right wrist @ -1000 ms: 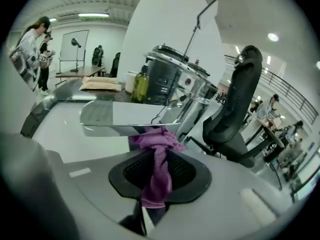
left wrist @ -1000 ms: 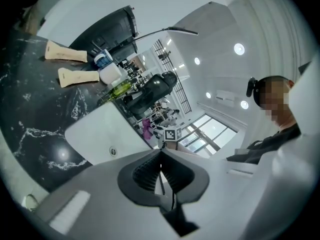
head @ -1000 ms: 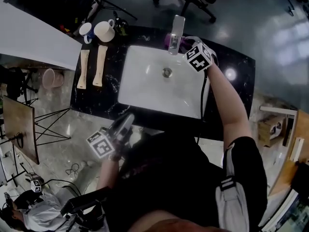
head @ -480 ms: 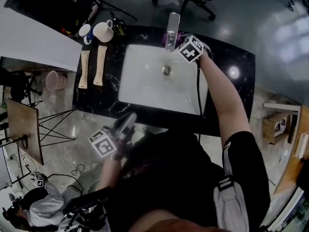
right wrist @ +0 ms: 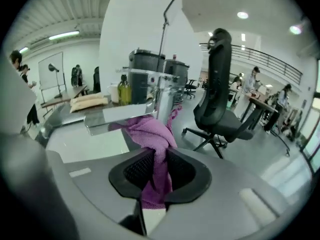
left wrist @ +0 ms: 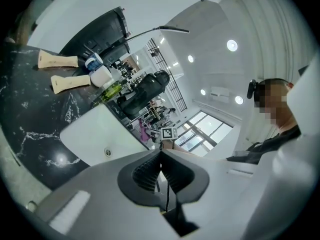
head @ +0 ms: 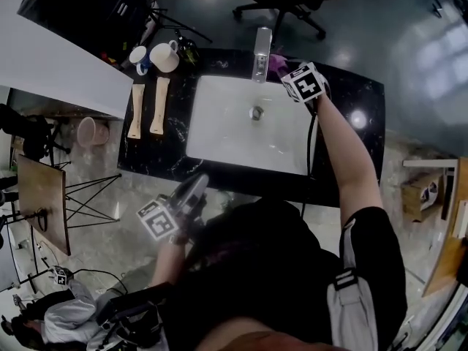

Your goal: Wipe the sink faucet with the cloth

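The right claw (right wrist: 159, 159) is clamped on a purple terry cloth (right wrist: 150, 134). The cloth's bunched end bulges just ahead of the claw tips, against the flat-spouted chrome faucet (right wrist: 161, 101). The faucet's column stands upright straight ahead of this claw. Its long flat spout runs level to the claw's left, out over the white rectangular sink basin (head: 227, 126), pointing toward the drain (head: 256, 112). Beyond the column the black marbled bench (head: 347, 97) ends, with a black office chair (right wrist: 217, 99) behind. Left of the claw the basin lies open. The claw's cube (head: 306, 83) carries a black-and-white square marker. The left claw (left wrist: 161, 159), closed on nothing, is held off the bench's near edge, well apart from the faucet.
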Demonstrator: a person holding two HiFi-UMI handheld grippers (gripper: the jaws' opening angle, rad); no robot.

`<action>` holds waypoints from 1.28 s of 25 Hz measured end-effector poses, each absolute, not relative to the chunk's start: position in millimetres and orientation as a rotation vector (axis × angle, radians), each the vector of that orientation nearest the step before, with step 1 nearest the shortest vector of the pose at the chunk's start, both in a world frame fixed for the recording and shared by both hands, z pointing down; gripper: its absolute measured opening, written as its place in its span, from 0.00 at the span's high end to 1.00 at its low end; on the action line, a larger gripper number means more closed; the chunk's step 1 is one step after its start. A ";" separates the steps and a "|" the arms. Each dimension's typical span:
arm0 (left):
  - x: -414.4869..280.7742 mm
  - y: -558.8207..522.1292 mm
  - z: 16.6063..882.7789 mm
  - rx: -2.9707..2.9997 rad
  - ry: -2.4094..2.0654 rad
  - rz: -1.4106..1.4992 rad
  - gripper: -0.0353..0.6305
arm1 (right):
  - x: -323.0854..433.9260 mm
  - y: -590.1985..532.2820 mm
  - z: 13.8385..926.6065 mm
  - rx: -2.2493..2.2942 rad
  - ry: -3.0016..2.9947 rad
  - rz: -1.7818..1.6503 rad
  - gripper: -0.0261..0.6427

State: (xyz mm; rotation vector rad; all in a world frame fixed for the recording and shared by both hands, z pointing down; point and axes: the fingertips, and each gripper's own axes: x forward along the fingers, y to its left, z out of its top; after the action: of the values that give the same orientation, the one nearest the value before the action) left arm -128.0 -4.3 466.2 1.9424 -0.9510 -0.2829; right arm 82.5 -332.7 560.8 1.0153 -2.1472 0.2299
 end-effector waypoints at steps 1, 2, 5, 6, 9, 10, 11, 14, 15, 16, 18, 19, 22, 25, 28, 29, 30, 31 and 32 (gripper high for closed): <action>-128.7 -4.5 466.1 1.938 -0.944 -0.297 0.95 | 91.3 -331.8 549.5 1.078 -2.186 0.280 0.83; -128.7 -5.2 465.8 1.935 -0.937 -0.312 0.95 | 99.2 -332.4 537.0 1.142 -2.237 0.346 0.83; -124.2 -10.2 465.0 1.939 -0.913 -0.335 0.95 | 110.4 -344.5 491.2 1.305 -2.455 0.625 0.83; -122.3 -12.1 465.2 1.944 -0.906 -0.335 0.95 | 107.8 -349.9 474.8 1.325 -2.528 0.713 0.83; -119.8 -15.1 466.6 1.950 -0.899 -0.334 0.94 | 86.1 -362.7 438.6 1.297 -2.662 0.823 0.83; -119.9 -15.3 467.0 1.947 -0.901 -0.338 0.95 | 78.3 -365.8 434.1 1.280 -2.674 0.824 0.83; -120.4 -15.3 467.2 1.944 -0.904 -0.343 0.95 | 72.0 -368.7 433.9 1.269 -2.673 0.827 0.83; -123.6 -13.8 467.0 1.933 -0.921 -0.354 0.95 | 65.1 -376.2 447.3 1.264 -2.678 0.942 0.83; -125.8 -12.7 468.0 1.929 -0.931 -0.355 0.95 | 66.5 -378.4 452.1 1.265 -2.695 1.021 0.83; -128.4 -11.5 469.7 1.921 -0.942 -0.359 0.95 | 69.0 -380.3 458.0 1.265 -2.706 1.101 0.83; -134.9 -8.7 474.0 1.895 -0.968 -0.372 0.95 | 73.7 -382.3 478.2 1.261 -2.683 1.227 0.83; -138.5 -7.0 476.4 1.878 -0.981 -0.379 0.95 | 74.7 -382.8 492.5 1.259 -2.651 1.275 0.84; -144.5 -3.1 484.5 1.829 -1.004 -0.394 0.94 | 76.2 -388.7 536.9 1.274 -2.512 1.346 0.84; -142.7 -3.1 487.8 1.813 -1.014 -0.398 0.95 | 79.1 -393.3 579.8 1.283 -2.314 1.345 0.84; -141.9 -4.8 487.1 1.814 -1.025 -0.394 0.95 | 79.3 -391.9 607.6 1.263 -2.178 1.388 0.84; -142.3 -5.1 487.2 1.814 -1.029 -0.390 0.95 | 79.0 -391.1 613.0 1.257 -2.155 1.389 0.84; -143.2 -5.4 487.4 1.813 -1.034 -0.388 0.95 | 78.5 -390.7 616.4 1.250 -2.144 1.385 0.84; -144.2 -5.8 487.6 1.812 -1.038 -0.387 0.95 | 78.2 -390.7 618.0 1.245 -2.142 1.383 0.84; -145.2 -6.5 487.8 1.811 -1.041 -0.388 0.95 | 77.9 -390.9 618.6 1.242 -2.143 1.383 0.84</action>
State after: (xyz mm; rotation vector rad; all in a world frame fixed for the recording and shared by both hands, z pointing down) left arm -145.2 -6.5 487.8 1.8110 -1.0406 -0.3879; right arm 77.9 -390.9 618.6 1.2418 -2.1427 1.3830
